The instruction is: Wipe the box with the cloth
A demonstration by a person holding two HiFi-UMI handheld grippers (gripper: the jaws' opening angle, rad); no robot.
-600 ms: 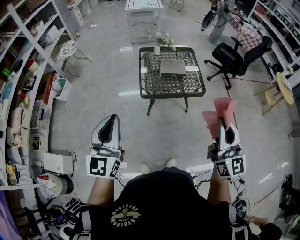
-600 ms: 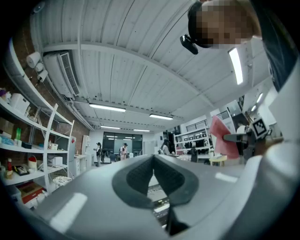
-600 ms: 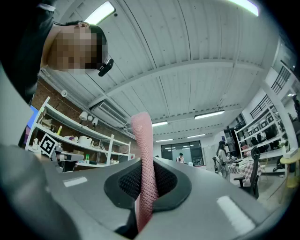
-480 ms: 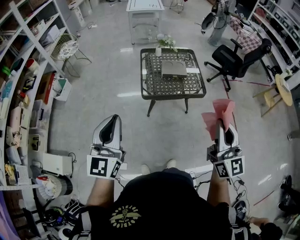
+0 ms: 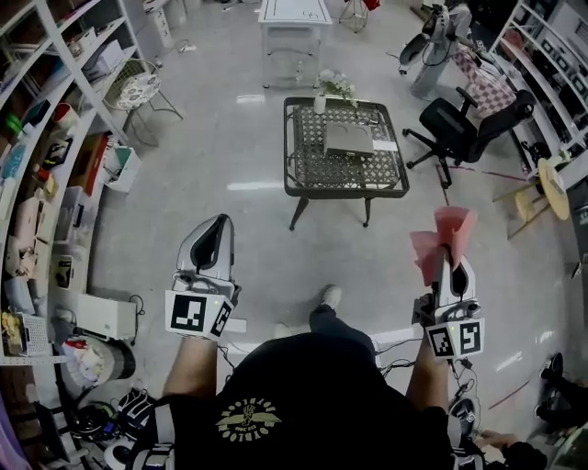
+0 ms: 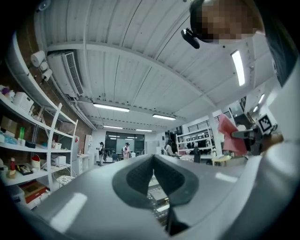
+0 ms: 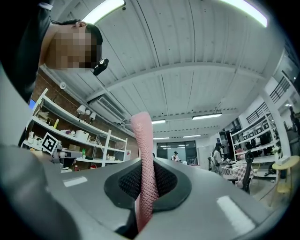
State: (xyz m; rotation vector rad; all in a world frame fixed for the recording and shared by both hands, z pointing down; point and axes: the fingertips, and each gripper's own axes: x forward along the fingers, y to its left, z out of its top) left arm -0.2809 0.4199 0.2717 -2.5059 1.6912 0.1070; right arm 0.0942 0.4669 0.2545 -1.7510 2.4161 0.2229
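Note:
A flat grey box (image 5: 347,139) lies on a dark wicker-top table (image 5: 303,174) some way ahead of me on the floor. My right gripper (image 5: 448,253) is held up at the head view's right, shut on a pink cloth (image 5: 441,240). The cloth (image 7: 142,140) stands up from between the pads. At the left my left gripper (image 5: 219,224) is shut with nothing in it, its pads (image 6: 136,176) meeting at the tip. Both grippers are well short of the table. The left gripper view also catches the cloth (image 6: 231,137) at its right.
Shelving (image 5: 37,165) packed with items lines the left wall. A black office chair (image 5: 459,128) and a wooden stool (image 5: 551,174) stand at the right, a white table (image 5: 294,14) beyond. A small vase of flowers (image 5: 333,87) sits on the table's far edge. Cables lie by my feet.
The person has stepped forward, one foot now ahead. The table sits a little lower in view. The right gripper with the cloth has shifted down and right; both stay shut.

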